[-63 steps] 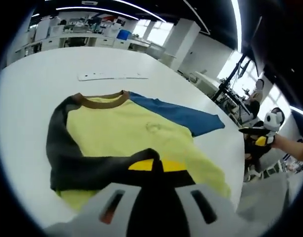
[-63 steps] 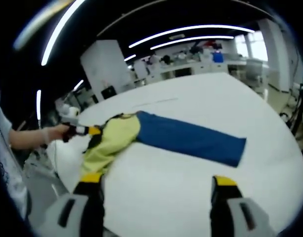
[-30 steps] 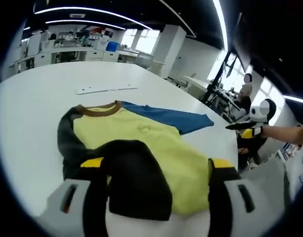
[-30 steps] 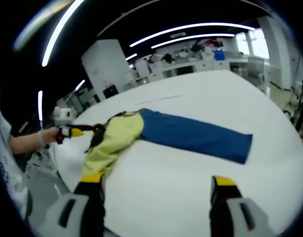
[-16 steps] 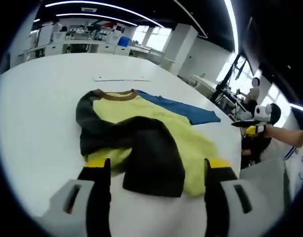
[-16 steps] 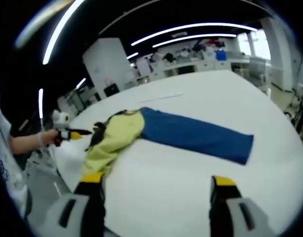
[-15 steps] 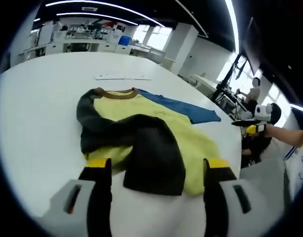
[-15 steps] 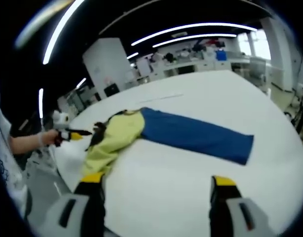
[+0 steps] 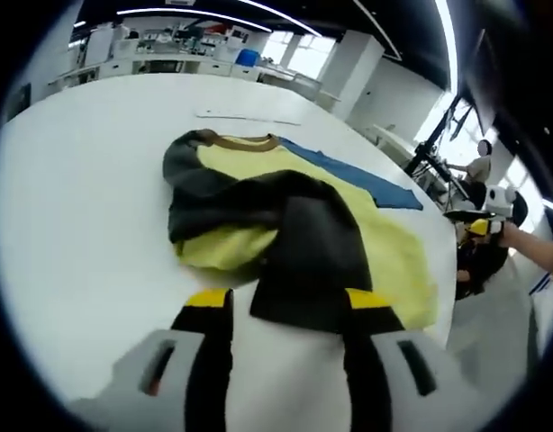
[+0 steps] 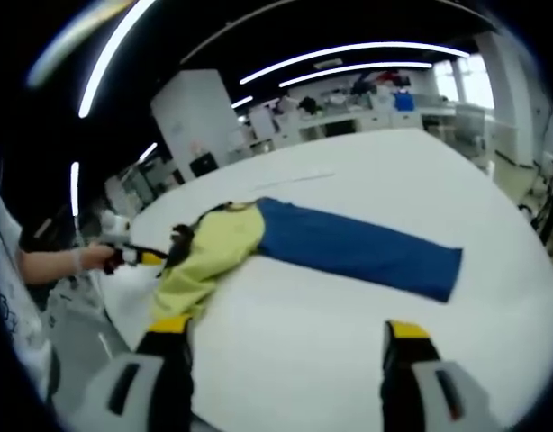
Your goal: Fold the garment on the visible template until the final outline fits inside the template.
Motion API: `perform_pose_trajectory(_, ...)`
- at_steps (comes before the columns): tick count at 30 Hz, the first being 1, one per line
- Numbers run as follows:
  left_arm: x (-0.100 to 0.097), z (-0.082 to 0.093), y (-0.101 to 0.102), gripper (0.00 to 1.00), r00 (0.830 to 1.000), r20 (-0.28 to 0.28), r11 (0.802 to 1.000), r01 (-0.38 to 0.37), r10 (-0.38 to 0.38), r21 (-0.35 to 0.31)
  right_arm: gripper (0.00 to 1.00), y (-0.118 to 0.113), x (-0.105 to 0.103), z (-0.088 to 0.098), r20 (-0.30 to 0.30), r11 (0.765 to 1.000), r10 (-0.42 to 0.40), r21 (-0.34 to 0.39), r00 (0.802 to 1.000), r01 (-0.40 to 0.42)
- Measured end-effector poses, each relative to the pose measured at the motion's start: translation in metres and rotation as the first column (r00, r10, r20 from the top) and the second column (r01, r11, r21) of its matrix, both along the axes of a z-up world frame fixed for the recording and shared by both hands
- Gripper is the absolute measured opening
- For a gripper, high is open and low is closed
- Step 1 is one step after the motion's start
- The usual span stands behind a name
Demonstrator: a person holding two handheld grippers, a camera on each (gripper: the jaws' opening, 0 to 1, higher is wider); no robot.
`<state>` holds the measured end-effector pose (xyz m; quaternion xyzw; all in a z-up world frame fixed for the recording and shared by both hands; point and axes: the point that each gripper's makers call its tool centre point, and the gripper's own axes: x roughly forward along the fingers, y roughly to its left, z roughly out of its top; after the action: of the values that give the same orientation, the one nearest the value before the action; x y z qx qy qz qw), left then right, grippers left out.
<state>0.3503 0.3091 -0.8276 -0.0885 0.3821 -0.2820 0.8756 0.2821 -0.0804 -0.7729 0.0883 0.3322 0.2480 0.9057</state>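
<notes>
The left gripper view sits low and close over the yellow shirt with dark and blue sleeves [image 9: 294, 216], facing across the white desk [image 9: 78, 207]. The right gripper view looks at the same shirt [image 10: 213, 247] from farther off, along the blue sleeve.

Ahead of the right gripper [image 10: 281, 360], whose jaws stand apart with nothing between them, bare white table [image 10: 367, 189] runs up to the blue sleeve [image 10: 358, 247], which lies across the way. The folded dark sleeve [image 9: 303, 256] lies just beyond the left gripper [image 9: 285, 337], bare table to its left.
</notes>
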Motion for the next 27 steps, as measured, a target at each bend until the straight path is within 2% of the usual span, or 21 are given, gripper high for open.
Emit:
perform_pose_trajectory(3,0.001,-0.007,0.005,0.36,1.0,-0.011,1.0,0.008,-0.007,0.016,0.86,-0.001,-0.001,-0.001,-0.003,1.0,-0.005,0.001,1.0,0.005)
perform_pose_trajectory(7,0.0,-0.009,0.006,0.2,1.0,-0.01,1.0,0.005,-0.005,0.019,0.86,-0.001,-0.004,-0.001,-0.008,1.0,-0.012,0.002,1.0,0.012)
perform_pose_trajectory(9,-0.002,-0.014,0.007,0.16,1.0,-0.021,0.999,0.013,-0.012,0.037,0.85,-0.002,-0.004,-0.002,-0.011,1.0,-0.016,0.006,1.0,0.016)
perform_pose_trajectory(10,0.0,-0.012,0.008,0.15,1.0,-0.004,0.999,0.016,-0.015,0.034,0.85,-0.002,-0.005,-0.002,-0.011,1.0,-0.017,0.006,1.0,0.017)
perform_pose_trajectory(13,-0.001,-0.012,0.007,0.11,1.0,-0.003,0.999,0.011,-0.011,0.042,0.85,-0.002,-0.006,-0.003,-0.013,1.0,-0.019,0.009,1.0,0.019)
perform_pose_trajectory(17,-0.002,-0.014,0.008,0.0,1.0,-0.023,0.999,-0.006,0.007,0.044,0.85,-0.001,-0.006,-0.003,-0.014,1.0,-0.017,0.006,1.0,0.017)
perform_pose_trajectory(24,-0.002,-0.015,0.012,0.0,1.0,-0.014,0.999,-0.021,0.021,0.032,0.84,0.0,-0.007,-0.003,-0.017,1.0,-0.019,0.012,1.0,0.019)
perform_pose_trajectory(27,-0.001,-0.008,0.016,0.0,0.999,0.0,0.999,-0.05,0.05,0.007,0.84,0.001,-0.007,-0.002,-0.016,1.0,-0.011,0.002,1.0,0.011)
